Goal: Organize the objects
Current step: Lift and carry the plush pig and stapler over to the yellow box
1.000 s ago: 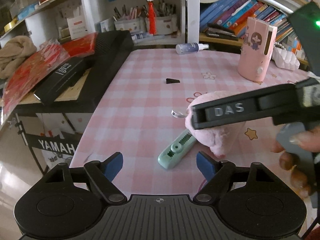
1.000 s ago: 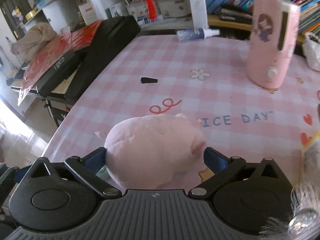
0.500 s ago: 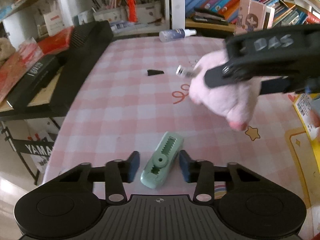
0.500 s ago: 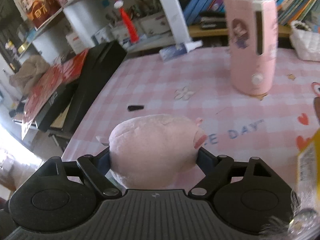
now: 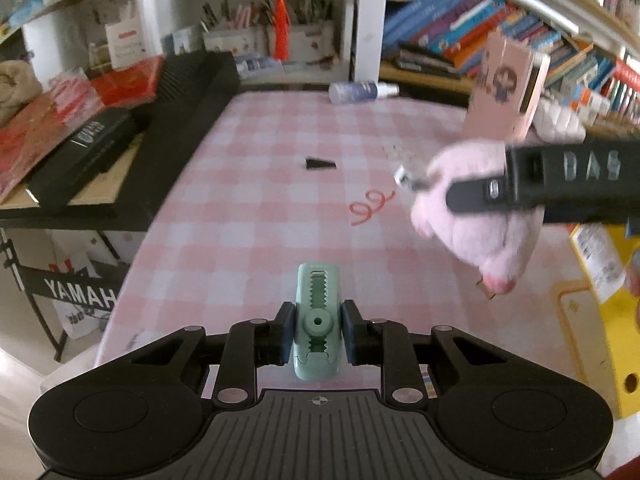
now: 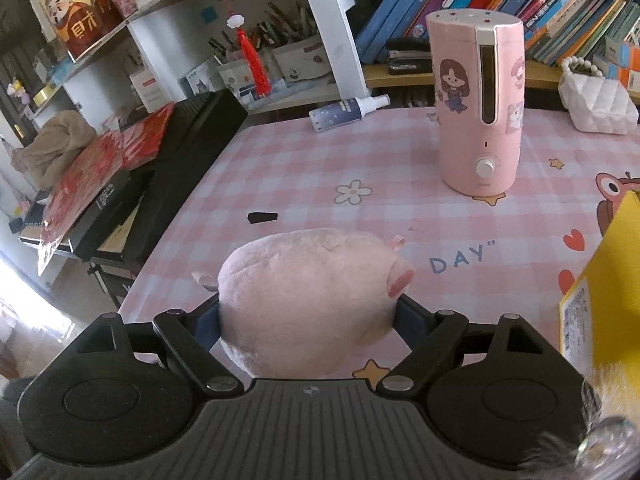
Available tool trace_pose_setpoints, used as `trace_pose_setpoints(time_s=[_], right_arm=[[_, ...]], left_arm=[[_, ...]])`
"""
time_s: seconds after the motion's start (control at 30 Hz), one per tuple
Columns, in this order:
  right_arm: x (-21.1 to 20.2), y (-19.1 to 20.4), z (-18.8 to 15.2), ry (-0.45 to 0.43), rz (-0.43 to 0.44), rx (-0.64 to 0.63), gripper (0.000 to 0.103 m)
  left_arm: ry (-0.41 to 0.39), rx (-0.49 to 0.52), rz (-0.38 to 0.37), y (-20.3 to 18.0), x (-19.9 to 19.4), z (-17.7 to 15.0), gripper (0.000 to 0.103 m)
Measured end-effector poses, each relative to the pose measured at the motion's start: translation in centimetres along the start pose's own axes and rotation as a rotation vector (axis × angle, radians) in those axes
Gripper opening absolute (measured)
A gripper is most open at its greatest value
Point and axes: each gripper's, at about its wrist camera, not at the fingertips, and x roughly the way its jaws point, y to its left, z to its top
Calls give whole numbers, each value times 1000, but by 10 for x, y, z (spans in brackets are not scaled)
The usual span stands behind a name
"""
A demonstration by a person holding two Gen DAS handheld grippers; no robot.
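Note:
My left gripper is shut on a mint-green correction tape dispenser, held lengthwise between the blue pads near the table's front edge. My right gripper is shut on a pink plush toy and holds it above the pink checked tablecloth. In the left wrist view the plush hangs in the air at the right, with the right gripper's black arm across it.
A pink humidifier stands at the back right, a spray bottle lies at the back, a small black piece lies mid-table. A black keyboard case borders the left edge. A yellow box sits at the right. Bookshelves stand behind.
My left gripper moved onto the green dispenser and shut on it. My right gripper lifted the plush off the table and carried it up and to the right.

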Motion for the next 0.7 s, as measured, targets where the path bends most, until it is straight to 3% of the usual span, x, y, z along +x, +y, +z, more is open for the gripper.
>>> trace_pose_setpoints(time_s=[0.33, 0.7], right_arm=[[-34, 7, -22, -26, -18, -58, 84], [-74, 25, -60, -34, -51, -109, 84]], left_arm=[[-64, -81, -37, 13, -49, -7, 23], [-95, -119, -57, 19, -90, -40, 23]])
